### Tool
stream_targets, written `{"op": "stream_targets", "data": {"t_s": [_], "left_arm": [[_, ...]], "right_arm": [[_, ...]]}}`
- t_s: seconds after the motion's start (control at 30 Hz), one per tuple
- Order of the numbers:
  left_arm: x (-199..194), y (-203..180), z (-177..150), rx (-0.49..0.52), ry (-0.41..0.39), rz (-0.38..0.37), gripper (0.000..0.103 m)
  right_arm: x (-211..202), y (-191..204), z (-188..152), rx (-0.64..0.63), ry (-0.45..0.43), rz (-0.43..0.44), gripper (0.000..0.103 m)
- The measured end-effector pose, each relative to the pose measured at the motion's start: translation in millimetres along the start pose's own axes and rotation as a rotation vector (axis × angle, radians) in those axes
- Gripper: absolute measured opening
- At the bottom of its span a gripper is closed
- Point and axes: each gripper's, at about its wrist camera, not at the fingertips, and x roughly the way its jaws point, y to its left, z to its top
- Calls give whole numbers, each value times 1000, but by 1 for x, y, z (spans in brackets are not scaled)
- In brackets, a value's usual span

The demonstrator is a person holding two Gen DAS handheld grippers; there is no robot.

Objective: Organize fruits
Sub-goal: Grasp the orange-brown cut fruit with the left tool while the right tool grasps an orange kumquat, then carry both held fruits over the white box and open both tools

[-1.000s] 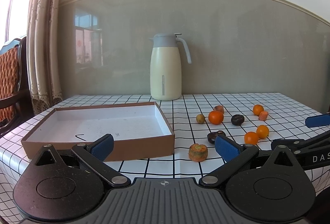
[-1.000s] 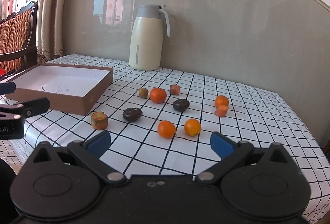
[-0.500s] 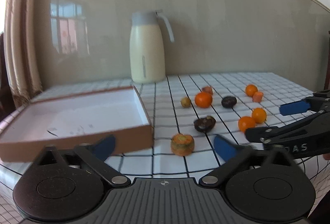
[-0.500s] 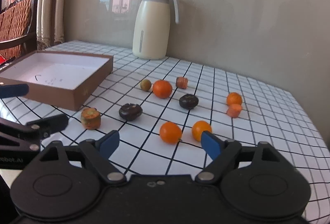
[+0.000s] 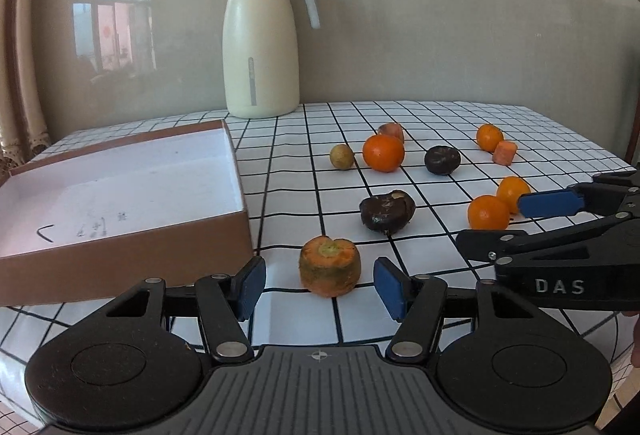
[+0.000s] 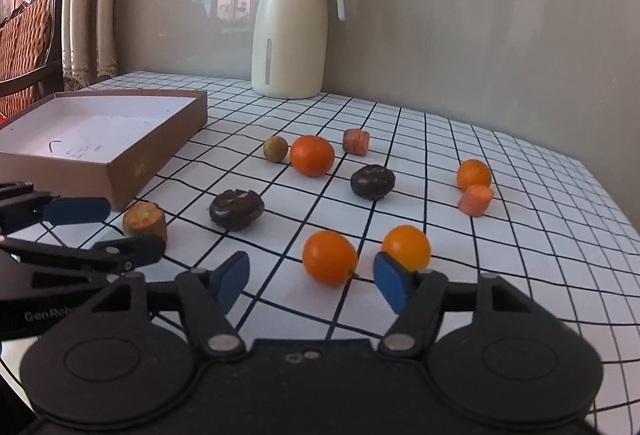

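My left gripper (image 5: 320, 285) is open, its blue pads either side of a carrot stump (image 5: 330, 265) on the checked cloth, not touching it. My right gripper (image 6: 310, 283) is open just in front of a small orange (image 6: 329, 257), with a second orange (image 6: 406, 247) by its right pad. Two dark fruits (image 6: 236, 209) (image 6: 372, 181), a bigger orange (image 6: 312, 155), a small brownish fruit (image 6: 275, 148), two carrot pieces (image 6: 356, 141) (image 6: 475, 199) and another orange (image 6: 474, 174) lie scattered. An empty brown box (image 5: 120, 191) sits left.
A cream thermos jug (image 5: 261, 43) stands at the back against the wall. The right gripper shows at the right of the left wrist view (image 5: 560, 231). A chair (image 6: 24, 47) and curtains are at far left. The table's right edge (image 6: 624, 235) curves away.
Both grippers have moved forward and lower toward the fruits. The left one now brackets the carrot stump; the right one has come close to the two near oranges.
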Motion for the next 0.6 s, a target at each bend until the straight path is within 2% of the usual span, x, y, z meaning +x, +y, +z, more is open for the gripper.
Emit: {"op": "stream_targets", "data": {"t_s": [0.2, 0.33, 0.37, 0.4, 0.43, 0.6], "left_arm": [[9, -2, 2, -4, 1, 11, 61], [14, -1, 2, -10, 5, 16, 61], [15, -2, 2, -9, 6, 13, 56], [15, -2, 2, -8, 3, 8, 41], [15, -3, 3, -3, 2, -2, 36], [12, -4, 2, 1, -1, -2, 36]], "right_arm": [[10, -7, 1, 30, 12, 9, 50], [14, -5, 1, 26, 22, 17, 41], [14, -5, 1, 25, 19, 12, 39], [13, -5, 1, 25, 18, 6, 30], [13, -6, 1, 33, 18, 11, 23], [12, -7, 1, 36, 16, 7, 23]]}}
